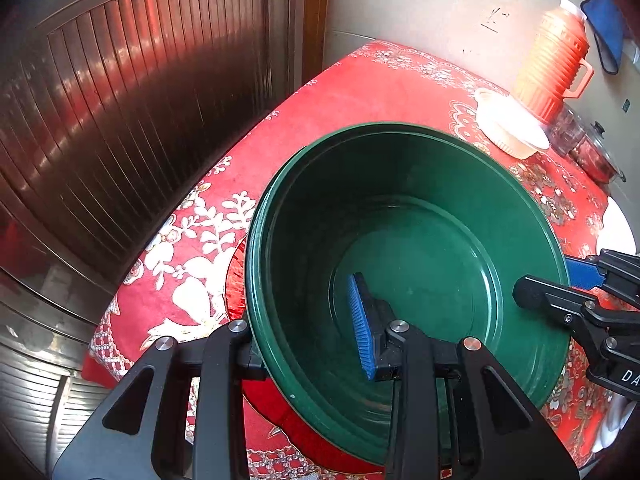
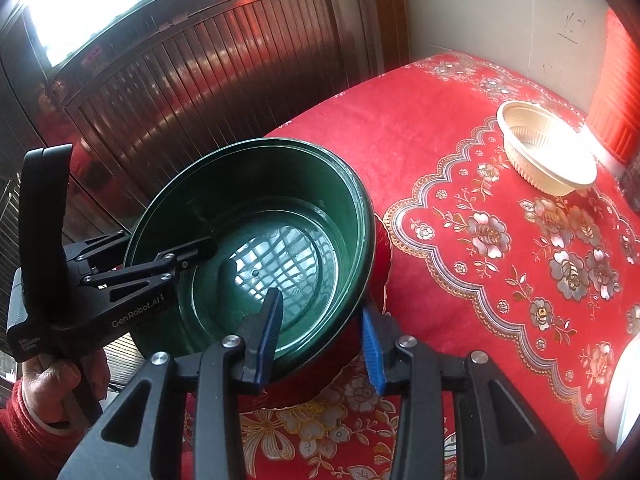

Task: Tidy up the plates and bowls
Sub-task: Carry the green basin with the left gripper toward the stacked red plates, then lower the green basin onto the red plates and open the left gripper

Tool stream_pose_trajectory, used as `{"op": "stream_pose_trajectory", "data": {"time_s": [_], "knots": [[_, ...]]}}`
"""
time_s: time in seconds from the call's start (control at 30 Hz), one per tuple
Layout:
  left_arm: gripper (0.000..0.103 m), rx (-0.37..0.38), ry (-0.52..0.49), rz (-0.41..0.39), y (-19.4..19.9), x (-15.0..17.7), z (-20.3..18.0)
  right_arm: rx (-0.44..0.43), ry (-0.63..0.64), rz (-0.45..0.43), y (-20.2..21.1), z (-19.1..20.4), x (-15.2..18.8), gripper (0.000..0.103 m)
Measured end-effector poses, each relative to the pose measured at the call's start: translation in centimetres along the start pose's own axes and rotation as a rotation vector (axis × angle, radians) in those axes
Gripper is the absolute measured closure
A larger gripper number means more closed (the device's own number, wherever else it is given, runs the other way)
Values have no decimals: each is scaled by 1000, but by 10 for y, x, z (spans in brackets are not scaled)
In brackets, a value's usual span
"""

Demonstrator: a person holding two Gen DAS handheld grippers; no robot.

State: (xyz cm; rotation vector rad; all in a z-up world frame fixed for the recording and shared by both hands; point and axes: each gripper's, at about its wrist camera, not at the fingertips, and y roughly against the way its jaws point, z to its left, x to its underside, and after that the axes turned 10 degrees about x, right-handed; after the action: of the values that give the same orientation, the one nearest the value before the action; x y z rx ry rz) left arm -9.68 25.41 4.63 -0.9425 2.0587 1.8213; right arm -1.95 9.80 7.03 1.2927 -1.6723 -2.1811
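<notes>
- Black left hand-held gripper (image 2: 200, 250) reads "GenRobot.AI" in white on its body; it is clamped on the near wall of the green bowl (image 1: 420, 208).
- Right hand-held gripper (image 2: 324, 344) straddles the bowl's opposite wall, pads slightly apart from it.
- Bowl sits on a red plate (image 1: 236, 280) near the table (image 2: 460, 120) corner.
- Red floral cloth covers the table; a cream bowl (image 2: 548, 160) and orange flask (image 1: 552, 60) stand near the wall.
- Dark slatted doors (image 2: 180, 80) behind.

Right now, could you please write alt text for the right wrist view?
A green basin on a red tablecloth, its left rim gripped by the left tongs; the right tongs straddle its near rim. A cream bowl sits beyond.
</notes>
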Motion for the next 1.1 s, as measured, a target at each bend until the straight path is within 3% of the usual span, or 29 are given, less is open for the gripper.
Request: {"op": "stream_pose_trajectory", "data": {"time_s": [0.27, 0.33, 0.57, 0.67, 0.73, 0.8, 1.1], "knots": [[72, -25, -10, -29, -1, 1, -1, 26, 13, -8, 0, 4, 0, 64], [72, -46, -11, -39, -1, 1, -1, 31, 11, -11, 1, 3, 0, 60], [56, -44, -7, -69, 5, 1, -1, 51, 2, -38, 11, -3, 4, 55], [48, -68, -13, -128, 17, 4, -3, 58, -6, -54, 16, -5, 7, 51], [47, -87, -10, -172, 26, 4, -4, 69, -3, -72, 21, -4, 10, 41], [31, -104, -15, -212, 35, 4, -5, 81, 1, -91, 26, -3, 12, 40], [31, -96, -34, -351, 69, -3, -24, 115, -54, -189, 57, -11, 22, 25]]}}
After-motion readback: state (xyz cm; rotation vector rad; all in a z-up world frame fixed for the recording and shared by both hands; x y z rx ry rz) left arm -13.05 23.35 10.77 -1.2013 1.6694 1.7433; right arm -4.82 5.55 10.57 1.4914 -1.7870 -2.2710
